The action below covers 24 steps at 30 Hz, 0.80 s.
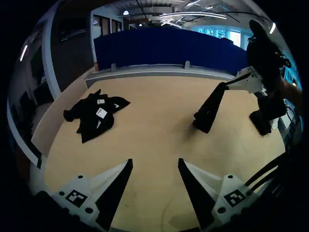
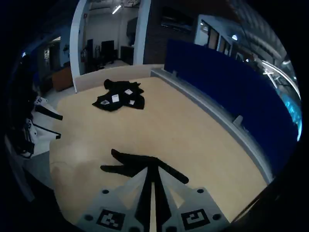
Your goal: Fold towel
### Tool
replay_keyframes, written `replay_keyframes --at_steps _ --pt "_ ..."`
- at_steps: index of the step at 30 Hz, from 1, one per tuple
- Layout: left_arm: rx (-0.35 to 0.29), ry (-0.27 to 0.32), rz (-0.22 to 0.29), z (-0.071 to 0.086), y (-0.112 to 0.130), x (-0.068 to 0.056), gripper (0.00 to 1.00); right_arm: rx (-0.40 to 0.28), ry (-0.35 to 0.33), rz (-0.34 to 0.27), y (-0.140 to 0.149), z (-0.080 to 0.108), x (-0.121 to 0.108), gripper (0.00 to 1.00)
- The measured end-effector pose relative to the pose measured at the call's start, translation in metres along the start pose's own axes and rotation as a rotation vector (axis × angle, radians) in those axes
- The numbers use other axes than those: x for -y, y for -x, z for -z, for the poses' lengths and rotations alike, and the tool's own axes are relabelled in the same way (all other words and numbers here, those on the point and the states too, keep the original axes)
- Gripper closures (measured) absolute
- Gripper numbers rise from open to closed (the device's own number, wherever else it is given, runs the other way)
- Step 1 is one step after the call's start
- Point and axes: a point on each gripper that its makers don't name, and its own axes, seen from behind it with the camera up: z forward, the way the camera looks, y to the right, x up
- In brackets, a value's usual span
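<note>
Jaws: your left gripper [image 1: 154,160] wide, right gripper [image 2: 151,172] pinching black towel [image 2: 129,160].
Dark cloth heap [image 1: 94,114] lies far left on table [image 1: 162,116].

Towel [image 1: 96,114] black, white patches — table [image 1: 154,116] pale wood — partition [image 1: 166,46] deep blue; left tool [image 1: 155,160] black and white

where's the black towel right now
In the left gripper view the black towel lies crumpled on the table's far left, toward the blue partition, left of the right gripper.
</note>
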Motion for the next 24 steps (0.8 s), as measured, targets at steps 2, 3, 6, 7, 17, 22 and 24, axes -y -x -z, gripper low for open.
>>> replay_keyframes --at_steps 2,3,6,7,17,22,24 --pt "-0.005 0.002 -0.001 0.000 -0.002 0.000 0.13 -0.006 0.011 0.008 -0.005 0.005 -0.004 0.96" --pt "-0.007 0.004 -0.003 -0.001 -0.002 0.000 0.13 -0.007 0.016 0.012 -0.007 0.006 -0.006 0.96" --pt "-0.013 0.009 -0.009 -0.001 -0.004 -0.001 0.13 -0.007 0.026 0.019 -0.008 0.011 -0.010 0.96" --pt "-0.015 0.010 -0.011 -0.001 -0.005 -0.002 0.13 -0.006 0.028 0.019 -0.008 0.012 -0.011 0.96" --pt "-0.027 0.035 -0.019 -0.003 -0.012 -0.010 0.13 0.003 0.050 0.010 -0.003 0.032 -0.025 0.97" --pt "-0.027 0.045 -0.026 -0.007 -0.014 -0.013 0.14 0.002 0.064 0.004 -0.001 0.047 -0.037 0.97" --pt "-0.027 0.048 -0.032 -0.008 -0.016 -0.015 0.13 0.000 0.070 -0.004 0.000 0.053 -0.043 0.97"
